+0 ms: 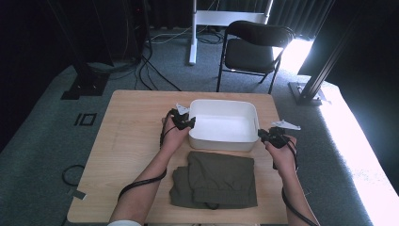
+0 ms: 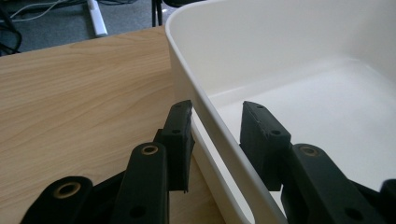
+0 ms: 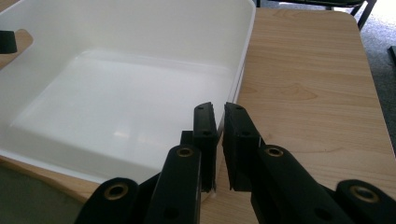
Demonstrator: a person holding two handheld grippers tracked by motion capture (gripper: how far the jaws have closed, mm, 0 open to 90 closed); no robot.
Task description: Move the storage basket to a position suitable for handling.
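Both claws are working the white plastic bin (image 1: 223,124), which is sitting on the desk (image 1: 131,141) just beyond the folded olive-green shorts (image 1: 216,179), long axis running left to right across the desk. Left claw (image 1: 184,121) is sitting at the bin's left short wall, right claw (image 1: 273,135) at the bin's right short wall near its front corner, so each hand is taking its own end and neither is nearer overall. Key relation: each wall is running between the jaws, one jaw inside the bin and one outside. In the left gripper view the left claw (image 2: 215,122) is straddling the rim of the bin (image 2: 196,100) with daylight showing on both sides of the wall, so the jaws are standing apart and not yet biting. In the right gripper view the right claw (image 3: 218,122) is looking pinched tight on the bin's thin wall (image 3: 240,70), jaws nearly meeting. My read: the left needs to be finishing its squeeze before any two-handed lift or slide of the bin. The high view is giving the overall layout and the shorts in front of the bin, but the jaw gaps are too small there; the gripper views are giving the jaw-to-wall contact and the bin's empty interior.
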